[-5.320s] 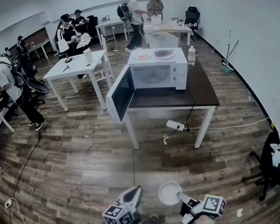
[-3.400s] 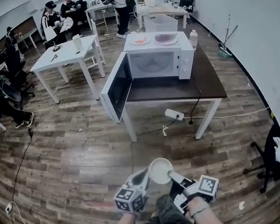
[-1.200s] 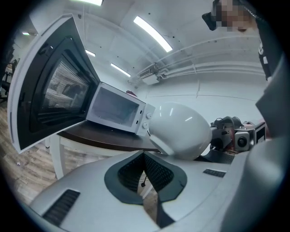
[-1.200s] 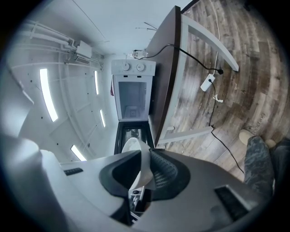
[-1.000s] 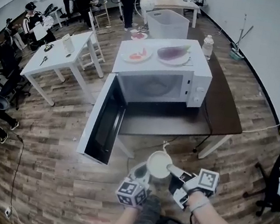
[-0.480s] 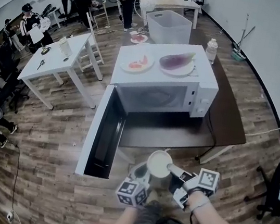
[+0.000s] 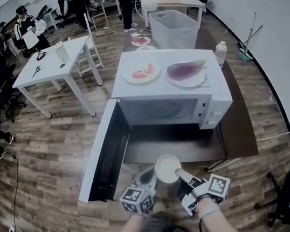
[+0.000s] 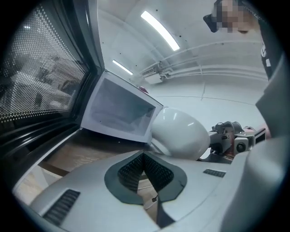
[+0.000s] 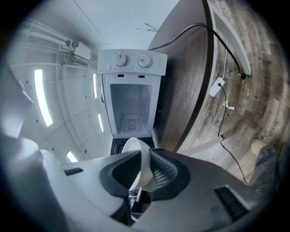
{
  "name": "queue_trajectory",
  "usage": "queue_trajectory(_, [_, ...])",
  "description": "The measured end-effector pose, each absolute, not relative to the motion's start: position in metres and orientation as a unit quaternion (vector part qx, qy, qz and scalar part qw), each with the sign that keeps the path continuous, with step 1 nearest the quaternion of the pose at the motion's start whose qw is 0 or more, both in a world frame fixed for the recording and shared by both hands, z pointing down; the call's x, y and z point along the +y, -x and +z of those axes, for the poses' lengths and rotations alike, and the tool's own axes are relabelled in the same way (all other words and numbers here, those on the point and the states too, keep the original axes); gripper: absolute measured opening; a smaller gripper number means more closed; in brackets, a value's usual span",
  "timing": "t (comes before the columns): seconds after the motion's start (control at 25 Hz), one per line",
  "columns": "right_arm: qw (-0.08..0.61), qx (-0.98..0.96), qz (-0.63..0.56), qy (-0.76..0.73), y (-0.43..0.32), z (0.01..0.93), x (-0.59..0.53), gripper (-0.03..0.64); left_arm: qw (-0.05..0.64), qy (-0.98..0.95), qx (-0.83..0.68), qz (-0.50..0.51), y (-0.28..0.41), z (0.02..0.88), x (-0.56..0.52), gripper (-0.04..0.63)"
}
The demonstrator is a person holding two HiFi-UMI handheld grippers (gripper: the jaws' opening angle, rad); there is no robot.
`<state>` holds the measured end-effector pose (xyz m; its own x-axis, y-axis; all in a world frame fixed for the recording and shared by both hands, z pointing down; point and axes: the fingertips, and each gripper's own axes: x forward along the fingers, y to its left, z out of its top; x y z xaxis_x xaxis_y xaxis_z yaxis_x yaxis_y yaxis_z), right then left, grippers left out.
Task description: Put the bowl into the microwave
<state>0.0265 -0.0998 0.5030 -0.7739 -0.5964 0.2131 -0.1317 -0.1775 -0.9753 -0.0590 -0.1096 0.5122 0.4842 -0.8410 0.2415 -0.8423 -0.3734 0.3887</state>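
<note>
A white bowl hangs in front of the open white microwave, low over the edge of the brown table. My right gripper is shut on the bowl's rim from the right. In the right gripper view the bowl's rim stands on edge between the pads, and the empty microwave cavity lies straight ahead. My left gripper sits just left of and below the bowl, shut and empty. In the left gripper view, the bowl is above the left gripper. The microwave door swings out to the left.
On the microwave's top lie a plate with an eggplant and a plate with red food. A water bottle and a plastic bin stand behind it. A white table and seated people are at left, a chair at right.
The microwave has come much closer and fills more of the head view. The bowl stays held by the right gripper in the same place, with the left gripper beside it.
</note>
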Motion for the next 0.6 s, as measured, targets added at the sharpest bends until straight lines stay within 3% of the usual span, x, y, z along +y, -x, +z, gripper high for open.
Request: queue_trajectory(0.6, [0.183, 0.613, -0.706, 0.304, -0.011, 0.511, -0.161, 0.064, 0.25, -0.824, -0.509, -0.007, 0.075, 0.517, -0.162, 0.002])
